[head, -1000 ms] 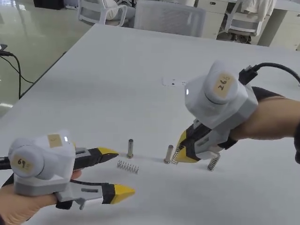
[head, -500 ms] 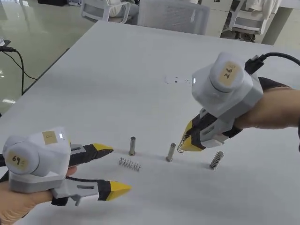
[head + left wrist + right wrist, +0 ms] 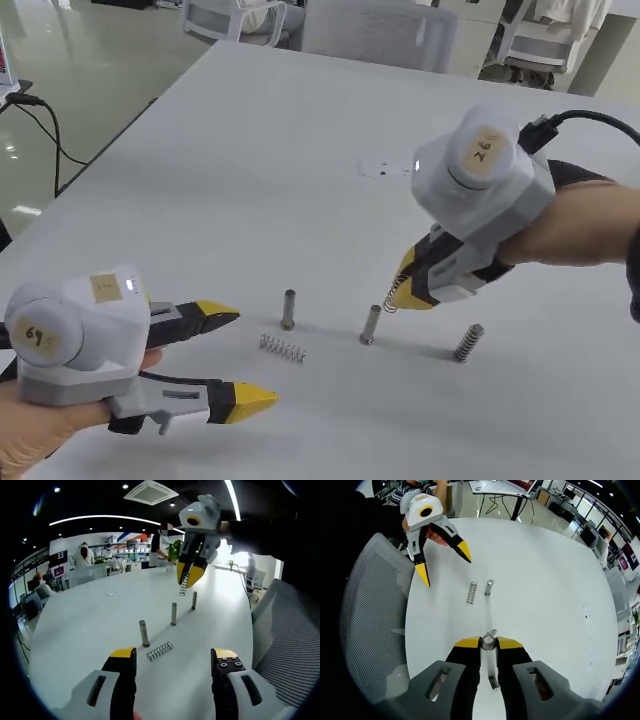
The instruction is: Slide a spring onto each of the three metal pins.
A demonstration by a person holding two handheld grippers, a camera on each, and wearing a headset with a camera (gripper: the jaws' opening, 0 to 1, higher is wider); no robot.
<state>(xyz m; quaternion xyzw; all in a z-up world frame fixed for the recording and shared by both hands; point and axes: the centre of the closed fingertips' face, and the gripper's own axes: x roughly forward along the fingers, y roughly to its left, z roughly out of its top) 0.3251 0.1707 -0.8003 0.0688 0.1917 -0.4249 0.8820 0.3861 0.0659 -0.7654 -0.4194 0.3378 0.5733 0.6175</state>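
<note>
1. While poised just above the middle pin point(image 3: 371, 325), gripped one spring point(image 3: 390, 297) tight in the closed tips of the right gripper point(image 3: 408, 290).
2. Noted a second spring point(image 3: 467, 343) already sleeved over the right-hand pin.
3. Noted a third spring point(image 3: 282, 348) lying flat on the table point(image 3: 250, 180), just beside the bare left-hand pin point(image 3: 289, 309).
4. Held the left gripper point(image 3: 253, 357) low near the table's front, jaws wide apart around nothing.

The left gripper point(image 3: 243, 355) and right gripper point(image 3: 402, 293) share pale grey-white housings, black jaws and yellow tips. A round tan 69 sticker point(image 3: 40, 340) marks the left housing and a 26 sticker point(image 3: 482, 150) the right. A black cable point(image 3: 590, 120) leaves the right housing toward 2 o'clock, above a dark wrist band point(image 3: 578, 182).
</note>
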